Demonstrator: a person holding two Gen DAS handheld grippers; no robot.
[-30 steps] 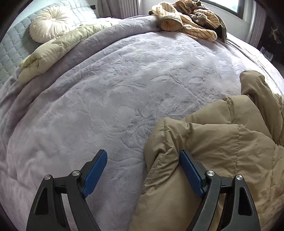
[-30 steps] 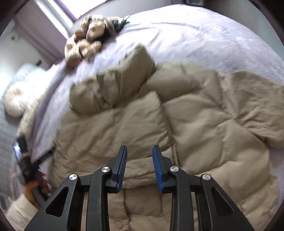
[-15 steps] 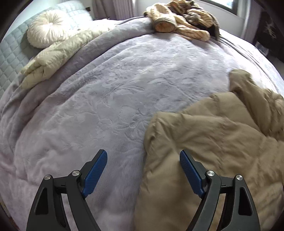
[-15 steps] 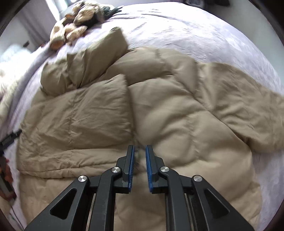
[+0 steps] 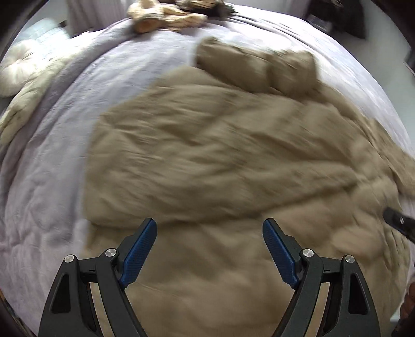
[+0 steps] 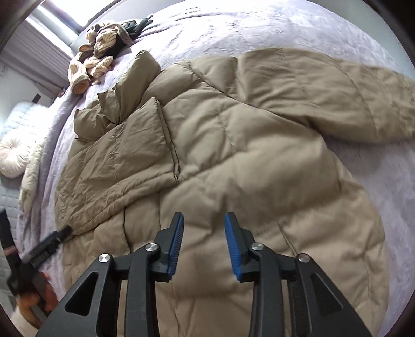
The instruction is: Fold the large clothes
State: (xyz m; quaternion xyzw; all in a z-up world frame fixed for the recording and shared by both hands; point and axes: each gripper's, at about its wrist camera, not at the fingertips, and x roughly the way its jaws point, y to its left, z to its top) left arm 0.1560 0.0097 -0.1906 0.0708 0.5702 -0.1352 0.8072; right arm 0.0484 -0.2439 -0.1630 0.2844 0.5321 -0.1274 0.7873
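Observation:
A large tan puffer jacket [image 5: 228, 160] lies spread on the lilac bedspread [image 5: 46, 166]; it also fills the right wrist view [image 6: 233, 145]. Its left sleeve is folded across the body, and the other sleeve [image 6: 363, 98] stretches out to the right. My left gripper [image 5: 210, 246] is open and empty, hovering over the jacket's near part. My right gripper [image 6: 203, 241] is open and empty above the jacket's lower middle. The left gripper also shows at the left edge of the right wrist view [image 6: 52, 246].
A heap of striped clothes [image 6: 103, 49] lies at the far side of the bed, also in the left wrist view [image 5: 168, 15]. A round cream cushion [image 5: 15, 70] and a pale folded quilt [image 5: 23, 109] lie to the left.
My left gripper has swung right from the bare bedspread to over the jacket. My right gripper has opened from nearly shut.

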